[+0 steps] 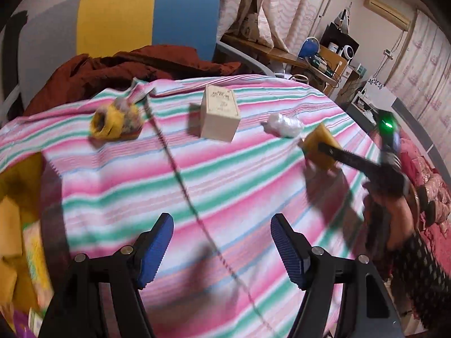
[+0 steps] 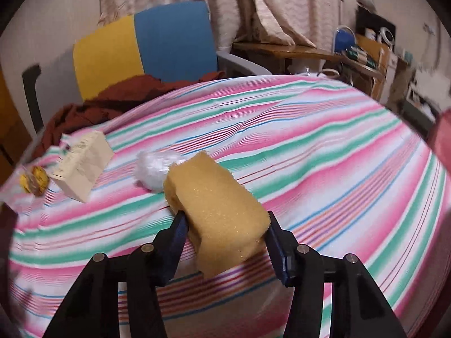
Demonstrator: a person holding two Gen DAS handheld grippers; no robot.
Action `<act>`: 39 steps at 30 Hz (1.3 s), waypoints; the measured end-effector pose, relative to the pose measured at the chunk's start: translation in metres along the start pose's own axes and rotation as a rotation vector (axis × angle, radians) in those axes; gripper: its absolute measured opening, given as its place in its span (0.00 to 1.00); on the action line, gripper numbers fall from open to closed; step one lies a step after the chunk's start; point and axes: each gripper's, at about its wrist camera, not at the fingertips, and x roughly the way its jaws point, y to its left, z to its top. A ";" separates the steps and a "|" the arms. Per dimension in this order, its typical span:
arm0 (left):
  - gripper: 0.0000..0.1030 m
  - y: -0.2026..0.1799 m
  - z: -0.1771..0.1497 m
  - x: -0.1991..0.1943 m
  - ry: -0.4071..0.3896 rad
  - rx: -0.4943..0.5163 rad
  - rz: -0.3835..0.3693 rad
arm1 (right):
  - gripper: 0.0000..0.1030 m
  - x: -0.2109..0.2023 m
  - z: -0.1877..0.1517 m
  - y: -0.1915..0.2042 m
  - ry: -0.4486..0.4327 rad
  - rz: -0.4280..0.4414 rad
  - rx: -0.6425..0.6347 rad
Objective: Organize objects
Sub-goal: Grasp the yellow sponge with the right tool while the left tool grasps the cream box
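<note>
A yellow sponge point(image 2: 217, 208) sits between the blue pads of my right gripper point(image 2: 225, 217), which is shut on it just above the striped cloth point(image 2: 324, 152). The left wrist view shows the same sponge point(image 1: 320, 143) held at the right by the right gripper point(image 1: 324, 152). My left gripper point(image 1: 222, 219) hangs open over the cloth with nothing between its fingers. Farther back lie a cream box point(image 1: 220, 115) point(image 2: 81, 166), a white crumpled plastic wad point(image 1: 284, 125) point(image 2: 153, 169) and a small yellow wrapped bundle point(image 1: 115, 122) point(image 2: 35, 181).
A yellow bin point(image 1: 11, 211) with packets stands at the left edge of the cloth. Behind the table are a chair point(image 1: 146, 17) with a yellow and blue back and a rust-brown garment point(image 1: 126, 67). Cluttered shelves point(image 1: 332, 56) are at the back right.
</note>
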 end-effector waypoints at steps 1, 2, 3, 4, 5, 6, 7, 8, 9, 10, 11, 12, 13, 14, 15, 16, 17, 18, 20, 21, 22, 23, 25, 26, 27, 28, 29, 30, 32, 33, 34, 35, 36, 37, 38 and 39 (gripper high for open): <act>0.71 -0.001 0.006 0.007 -0.002 0.003 -0.003 | 0.52 -0.002 -0.003 0.004 -0.004 0.021 0.023; 0.71 -0.002 0.012 0.015 0.003 0.004 -0.003 | 0.53 -0.004 -0.007 0.008 -0.010 0.043 0.044; 0.71 -0.004 0.020 0.024 0.010 0.000 0.002 | 0.53 -0.005 -0.011 0.013 -0.015 0.065 0.064; 0.71 -0.005 0.025 0.029 0.012 -0.008 -0.006 | 0.53 -0.005 -0.015 0.018 -0.020 0.079 0.078; 0.71 -0.005 0.031 0.036 0.016 -0.021 -0.024 | 0.53 -0.003 -0.018 0.022 -0.024 0.086 0.087; 0.71 -0.004 0.037 0.043 0.018 -0.033 -0.032 | 0.53 -0.002 -0.022 0.027 -0.035 0.078 0.085; 0.72 -0.004 0.042 0.049 0.019 -0.036 -0.033 | 0.53 -0.001 -0.024 0.031 -0.045 0.060 0.077; 0.75 -0.005 0.047 0.057 0.026 -0.038 -0.029 | 0.53 -0.001 -0.025 0.033 -0.055 0.048 0.069; 0.77 -0.005 0.053 0.064 0.036 -0.039 -0.015 | 0.53 -0.001 -0.025 0.034 -0.063 0.043 0.071; 0.78 -0.006 0.057 0.068 0.036 -0.042 -0.009 | 0.53 -0.001 -0.026 0.033 -0.070 0.040 0.079; 0.79 -0.007 0.065 0.075 0.031 -0.041 -0.007 | 0.53 0.000 -0.027 0.033 -0.076 0.039 0.085; 0.80 -0.009 0.072 0.081 0.029 -0.033 0.005 | 0.53 0.000 -0.029 0.033 -0.084 0.036 0.085; 0.80 -0.010 0.077 0.086 0.028 -0.022 0.018 | 0.53 -0.001 -0.030 0.034 -0.091 0.030 0.080; 0.80 -0.014 0.085 0.093 0.025 -0.002 0.033 | 0.53 -0.002 -0.031 0.036 -0.095 0.022 0.072; 0.80 -0.015 0.091 0.098 0.024 0.011 0.047 | 0.53 -0.002 -0.032 0.038 -0.099 0.011 0.061; 0.80 -0.017 0.097 0.104 0.023 0.024 0.064 | 0.53 -0.002 -0.031 0.040 -0.100 0.002 0.052; 0.80 -0.018 0.104 0.111 0.022 0.041 0.079 | 0.53 0.000 -0.030 0.040 -0.101 -0.004 0.047; 0.80 -0.019 0.108 0.116 0.023 0.051 0.085 | 0.54 0.001 -0.030 0.041 -0.103 -0.010 0.044; 0.80 -0.022 0.115 0.129 0.023 0.080 0.111 | 0.53 0.000 -0.032 0.041 -0.109 -0.015 0.044; 0.80 -0.022 0.116 0.135 0.026 0.090 0.123 | 0.53 0.000 -0.032 0.042 -0.111 -0.019 0.041; 0.80 -0.022 0.119 0.140 0.032 0.093 0.137 | 0.53 0.000 -0.032 0.043 -0.112 -0.022 0.038; 0.79 -0.021 0.119 0.147 0.037 0.091 0.149 | 0.54 0.000 -0.033 0.043 -0.114 -0.025 0.035; 0.64 -0.019 0.119 0.151 0.036 0.074 0.147 | 0.54 0.001 -0.033 0.044 -0.115 -0.029 0.031; 0.54 -0.015 0.117 0.153 0.035 0.050 0.147 | 0.54 0.001 -0.033 0.044 -0.117 -0.029 0.031; 0.50 -0.013 0.116 0.153 0.034 0.036 0.154 | 0.54 0.001 -0.034 0.043 -0.120 -0.029 0.033; 0.50 -0.012 0.115 0.152 0.029 0.027 0.156 | 0.54 0.001 -0.034 0.043 -0.121 -0.028 0.034; 0.50 -0.012 0.113 0.150 0.016 0.033 0.154 | 0.54 0.001 -0.034 0.043 -0.122 -0.026 0.035; 0.50 -0.014 0.110 0.149 0.011 0.047 0.154 | 0.54 0.002 -0.034 0.043 -0.123 -0.026 0.037; 0.50 -0.017 0.103 0.144 -0.007 0.085 0.151 | 0.54 0.001 -0.034 0.043 -0.125 -0.027 0.037; 0.50 -0.018 0.099 0.141 -0.019 0.093 0.148 | 0.54 0.001 -0.034 0.043 -0.126 -0.029 0.036; 0.50 -0.017 0.094 0.138 -0.032 0.097 0.143 | 0.54 0.001 -0.034 0.043 -0.127 -0.031 0.034; 0.50 -0.017 0.087 0.135 -0.046 0.098 0.137 | 0.53 0.001 -0.034 0.043 -0.128 -0.033 0.033; 0.50 -0.017 0.084 0.132 -0.053 0.096 0.134 | 0.53 0.001 -0.035 0.043 -0.129 -0.034 0.032; 0.50 -0.018 0.080 0.127 -0.057 0.092 0.129 | 0.53 0.001 -0.034 0.044 -0.130 -0.035 0.030; 0.50 -0.017 0.077 0.125 -0.059 0.091 0.123 | 0.53 0.001 -0.035 0.044 -0.130 -0.037 0.030; 0.50 -0.017 0.074 0.122 -0.064 0.092 0.119 | 0.53 0.001 -0.035 0.044 -0.131 -0.040 0.027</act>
